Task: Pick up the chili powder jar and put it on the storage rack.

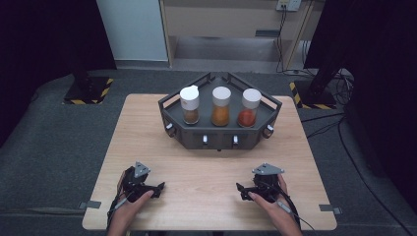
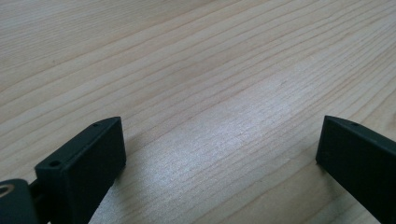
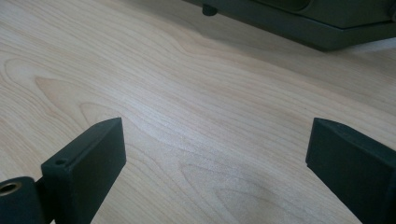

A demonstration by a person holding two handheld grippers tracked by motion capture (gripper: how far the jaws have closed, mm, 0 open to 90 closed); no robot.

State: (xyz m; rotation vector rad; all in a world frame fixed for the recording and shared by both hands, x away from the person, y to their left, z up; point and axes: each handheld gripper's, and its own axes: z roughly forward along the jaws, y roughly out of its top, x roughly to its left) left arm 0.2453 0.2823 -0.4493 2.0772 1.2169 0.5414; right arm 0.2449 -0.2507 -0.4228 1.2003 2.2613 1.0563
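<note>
A dark grey rack (image 1: pixel 220 140) stands at the far middle of the wooden table (image 1: pixel 147 132). It holds three white-capped jars: brown contents at left (image 1: pixel 190 105), orange in the middle (image 1: pixel 221 106), red at right (image 1: pixel 249 108). My left gripper (image 1: pixel 160 188) rests near the front left, jaws pointing toward the table's middle. In the left gripper view my left gripper (image 2: pixel 219 140) is open over bare wood. My right gripper (image 1: pixel 239 189) sits near the front right. In the right gripper view my right gripper (image 3: pixel 215 140) is open, with the rack's base (image 3: pixel 299 18) ahead.
Small knobs (image 1: pixel 205 139) line the rack's front face. Beyond the table lie grey floor, stands with yellow-black hazard tape (image 1: pixel 88 93), and cables (image 1: pixel 339 128) at the right. Bare wood stretches between the grippers and the rack.
</note>
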